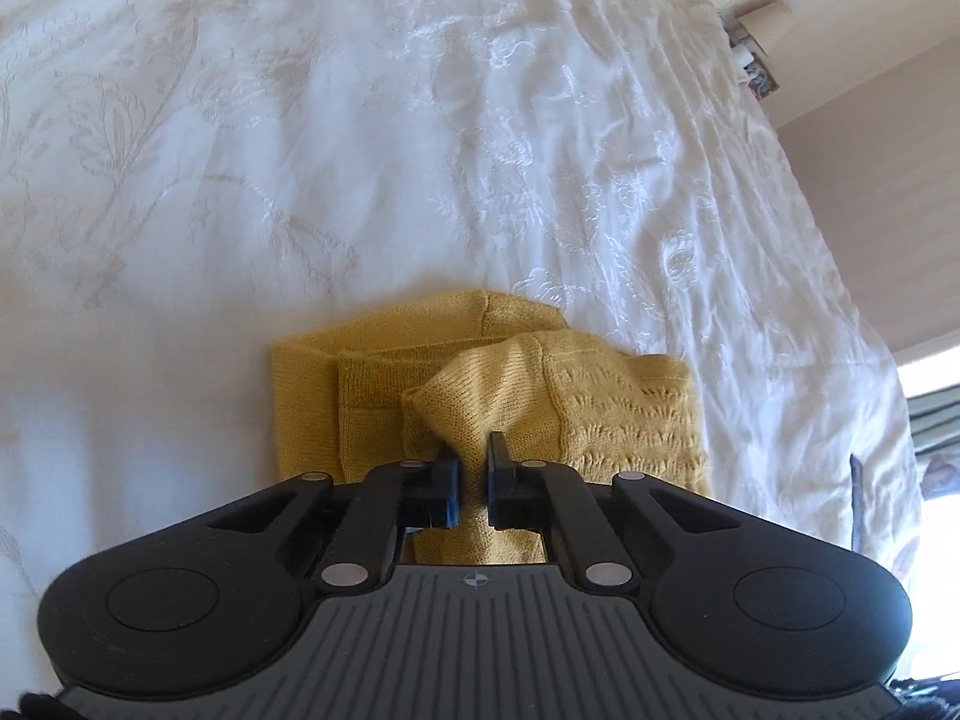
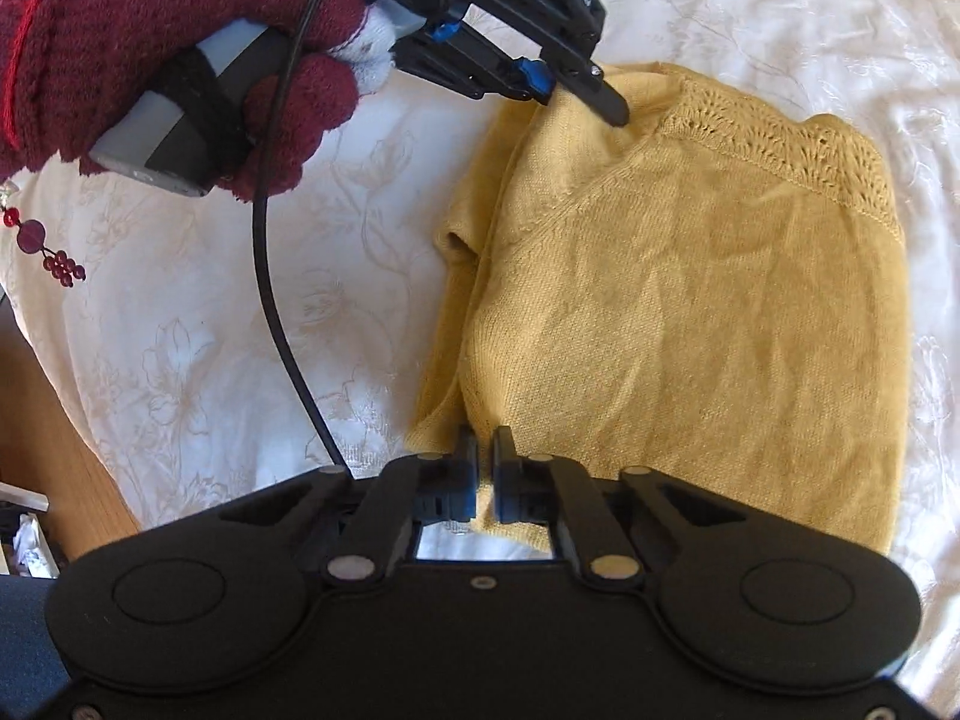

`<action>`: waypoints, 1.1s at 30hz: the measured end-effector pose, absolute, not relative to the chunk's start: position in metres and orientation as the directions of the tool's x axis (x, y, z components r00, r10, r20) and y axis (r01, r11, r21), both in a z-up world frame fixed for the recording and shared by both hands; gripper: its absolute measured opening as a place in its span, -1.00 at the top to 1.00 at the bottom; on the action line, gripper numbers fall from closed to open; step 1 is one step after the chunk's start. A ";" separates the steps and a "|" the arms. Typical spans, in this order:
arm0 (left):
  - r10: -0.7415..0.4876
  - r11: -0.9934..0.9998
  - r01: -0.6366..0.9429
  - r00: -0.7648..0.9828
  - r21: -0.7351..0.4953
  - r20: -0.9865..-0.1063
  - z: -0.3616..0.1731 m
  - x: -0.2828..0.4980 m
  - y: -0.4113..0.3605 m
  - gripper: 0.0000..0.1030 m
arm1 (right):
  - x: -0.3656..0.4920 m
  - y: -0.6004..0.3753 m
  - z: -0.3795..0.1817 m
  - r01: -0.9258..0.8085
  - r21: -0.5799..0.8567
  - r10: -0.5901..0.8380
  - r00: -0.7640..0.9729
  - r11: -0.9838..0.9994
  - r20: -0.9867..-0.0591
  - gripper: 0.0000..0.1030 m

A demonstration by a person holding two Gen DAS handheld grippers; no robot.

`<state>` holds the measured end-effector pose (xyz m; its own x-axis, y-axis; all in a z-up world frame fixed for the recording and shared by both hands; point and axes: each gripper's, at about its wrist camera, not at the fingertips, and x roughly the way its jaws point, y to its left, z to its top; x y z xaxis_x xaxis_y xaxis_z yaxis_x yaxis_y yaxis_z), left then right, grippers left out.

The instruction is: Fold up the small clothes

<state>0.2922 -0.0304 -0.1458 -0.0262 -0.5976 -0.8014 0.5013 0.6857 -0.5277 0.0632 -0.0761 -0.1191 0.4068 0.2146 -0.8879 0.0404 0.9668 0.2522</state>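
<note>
Fingers of the left gripper (image 1: 474,468) are pressing nearly together, pinching a raised fold of the yellow knit sweater (image 1: 528,396) between their black pads. Fingers of the right gripper (image 2: 485,468) are likewise drawn almost closed and are clamping the near edge of the same sweater (image 2: 690,312), where the cloth is passing between the pads.

Writing is showing in only one place: white letters are running along the black body of the left gripper as seen from the right wrist view (image 2: 576,102), but they are too small and slanted to read with any certainty.

Counted: one sweater, two grippers, one gloved hand (image 2: 180,78) in view, one black cable (image 2: 270,276), one string of red beads (image 2: 48,252).

In the right wrist view the sweater is lying spread on the white embroidered bedspread (image 2: 180,360), its openwork band sitting along the far right edge. The left gripper is reaching in from the upper left and biting the far corner of the cloth, lifting it into a small peak. The hand, in a dark red fuzzy glove with white fingertips, is wrapping around the grey handle of that gripper, and the cable is looping down from it across the bedspread. The beads are hanging at the left edge of that view.
</note>
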 end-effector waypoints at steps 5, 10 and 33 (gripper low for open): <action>-0.634 0.656 0.550 0.029 -0.518 -0.773 -0.117 0.299 -0.026 0.90 | 0.059 -0.086 -0.087 0.076 0.323 0.244 0.497 0.943 -0.833 0.81; -0.536 0.721 0.529 0.017 -0.447 -0.844 -0.146 0.317 -0.023 0.84 | 0.079 -0.069 -0.110 0.058 0.329 0.268 0.452 0.943 -0.850 0.71; -0.545 0.774 0.442 0.099 -0.454 -0.833 -0.118 0.284 0.076 -0.63 | 0.153 -0.177 -0.117 0.285 0.367 0.136 0.596 0.886 -0.792 -0.99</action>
